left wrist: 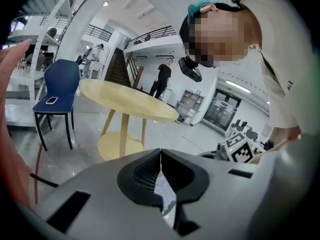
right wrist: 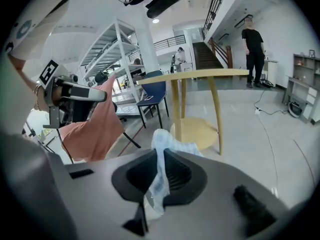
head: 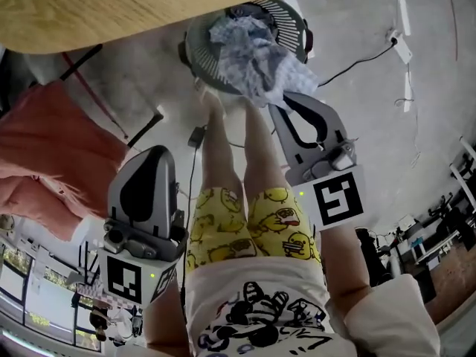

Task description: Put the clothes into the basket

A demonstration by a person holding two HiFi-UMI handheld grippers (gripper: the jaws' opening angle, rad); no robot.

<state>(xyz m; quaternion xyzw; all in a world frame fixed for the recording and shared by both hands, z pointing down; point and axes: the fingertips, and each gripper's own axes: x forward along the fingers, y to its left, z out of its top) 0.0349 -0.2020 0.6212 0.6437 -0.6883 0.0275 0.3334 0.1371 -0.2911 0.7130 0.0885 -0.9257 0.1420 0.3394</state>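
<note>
A dark slatted round basket (head: 195, 59) stands on the floor beyond the person's feet. A crumpled pale blue and white garment (head: 253, 50) lies in it and spills over its near rim. My right gripper (head: 286, 101) is at that rim, shut on an edge of the garment. In the right gripper view a strip of the pale cloth (right wrist: 159, 174) is pinched between the pads of the right gripper (right wrist: 161, 150). My left gripper (head: 151, 152) hangs lower left, away from the basket, jaws shut. In its own view the left gripper (left wrist: 161, 156) has its pads together.
A pink garment (head: 52, 162) hangs at the left, also seen as pink cloth (right wrist: 95, 129). A round wooden table (head: 111, 6) overhangs the basket's far side. A power strip with cable (head: 401, 47) lies on the floor at right. A blue chair (left wrist: 57, 86) stands near the table.
</note>
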